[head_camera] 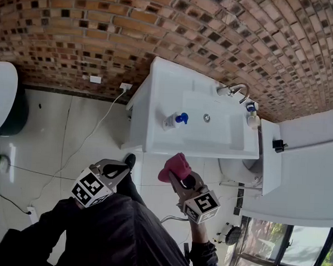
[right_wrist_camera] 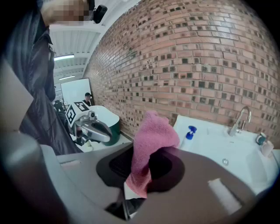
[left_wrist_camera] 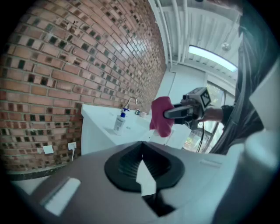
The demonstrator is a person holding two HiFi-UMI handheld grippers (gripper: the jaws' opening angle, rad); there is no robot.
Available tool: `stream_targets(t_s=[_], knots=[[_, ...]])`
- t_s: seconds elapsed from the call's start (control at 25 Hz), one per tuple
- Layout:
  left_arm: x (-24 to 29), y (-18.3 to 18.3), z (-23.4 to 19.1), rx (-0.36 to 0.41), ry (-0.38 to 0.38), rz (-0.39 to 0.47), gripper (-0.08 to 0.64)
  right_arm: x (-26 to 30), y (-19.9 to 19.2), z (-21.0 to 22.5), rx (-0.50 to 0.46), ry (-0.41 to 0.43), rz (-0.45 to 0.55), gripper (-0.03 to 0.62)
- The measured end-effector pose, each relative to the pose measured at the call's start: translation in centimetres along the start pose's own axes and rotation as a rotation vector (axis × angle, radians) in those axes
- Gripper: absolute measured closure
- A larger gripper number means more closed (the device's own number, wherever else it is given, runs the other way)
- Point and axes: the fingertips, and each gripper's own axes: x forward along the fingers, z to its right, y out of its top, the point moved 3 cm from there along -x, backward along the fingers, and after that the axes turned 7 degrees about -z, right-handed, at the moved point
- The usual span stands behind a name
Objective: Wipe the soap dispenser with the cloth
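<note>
The right tool (right_wrist_camera: 142, 168) has its two jaws squeezed tight on a pink cloth (right_wrist_camera: 151, 140). The cloth sticks up out of the jaws in a soft bunch, and a short bit hangs down under them. The left tool (left_wrist_camera: 141, 162) is closed all the way, jaw against jaw, with nothing in between. Both tools are up in the air over the white tile floor (head_camera: 71, 136), and neither one touches the sink (head_camera: 157, 96). The left tool is off to the left side of the right tool, with a gap between them. The soap dispenser (head_camera: 172, 121) is out in front of both tools and well away from them. It is a pale bottle with a blue pump on top. It stands up straight on the left rim of the white sink, just beside the bowl. Seen from the right tool, it is ahead and a little to the right of the cloth. Seen from the left tool, it is ahead and to the left of the cloth. Farther ahead, at the back of the sink by the brick wall (head_camera: 105, 26), there is a silver tap (head_camera: 235, 90). A small bottle (head_camera: 252, 116) stands near the tap. A white cord (head_camera: 103, 123) runs across the floor, ahead of the left tool and off to its left.
</note>
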Motion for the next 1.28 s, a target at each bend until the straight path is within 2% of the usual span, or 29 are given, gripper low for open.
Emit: stream_targets(t_s=[0.24,0.36,0.44,0.6,0.72,0.84,1.04,1.28], knots=[[6.4,5.6,-3.0,-0.010,0.051,0.001,0.560,2.6,6.1,14.0,-0.086,-0.072,0.041,0.528],[9.3,8.5,-3.7,-0.032,0.085,0.011,0.560,4.9,8.3,19.0,-0.132,-0.042,0.051,0.528],[10.7,10.2,-4.5,-0.041,0.116,0.014,0.560,7.0,9.7,20.7,-0.166,0.004,0.070,0.528],[13.0,12.4,-5.6,-0.066,0.179,0.014,0.560,9.7,9.7,20.8,-0.233,0.101,0.078,0.528],[14.1,13.3,-6.1,-0.092,0.207,0.006,0.560,9.1,8.2,19.1,-0.266,0.146,0.089,0.528],[15.1,14.0,-6.3,-0.089,0.199,-0.016,0.560,7.8,6.6,17.6,-0.296,0.192,0.105,0.528],[16.5,14.7,-6.6,-0.046,0.152,-0.050,0.560,7.9,3.9,16.5,-0.221,0.241,0.120,0.528],[17.4,15.5,-6.9,0.001,0.140,-0.086,0.560,8.9,0.9,15.4,-0.249,0.281,0.127,0.528]])
